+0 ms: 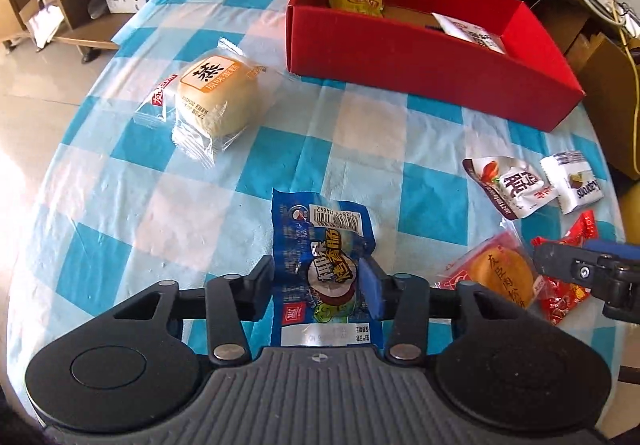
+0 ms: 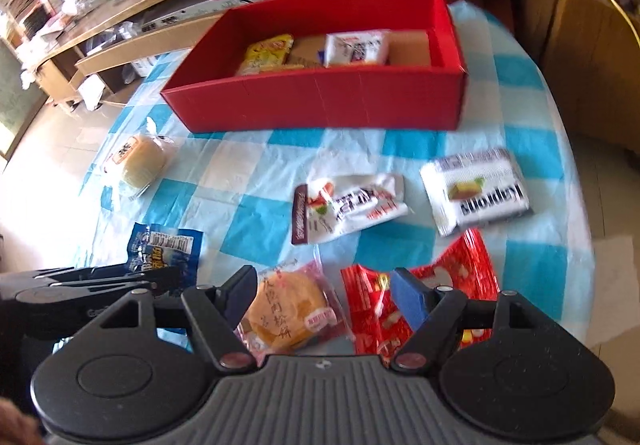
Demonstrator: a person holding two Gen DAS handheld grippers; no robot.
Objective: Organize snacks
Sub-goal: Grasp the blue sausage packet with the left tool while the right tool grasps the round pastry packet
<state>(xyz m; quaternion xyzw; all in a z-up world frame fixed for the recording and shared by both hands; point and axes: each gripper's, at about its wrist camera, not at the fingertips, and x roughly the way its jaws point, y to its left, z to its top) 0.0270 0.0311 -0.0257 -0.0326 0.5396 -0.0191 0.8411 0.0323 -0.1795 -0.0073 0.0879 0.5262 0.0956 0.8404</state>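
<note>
- Left gripper: jaws closed in on the blue sausage pack, both pads pressing its sides; pack lies lengthwise between the fingers, over the checked tablecloth.
- Right gripper: jaws spread wide, holding nothing; hovers over the pink-wrapped round cake and the red foil pack, which lie just beside each other.
- Red box sits at the table's far side; inside it a yellow packet and a white packet, apart from each other.
- Clear-wrapped steamed bun lies left of the box, well apart from the other snacks.
- White pack with red print and white "Stlobley"-type bar pack lie side by side between the box and the right gripper.
- Right wrist view is motion-blurred; small print unreadable.
</note>
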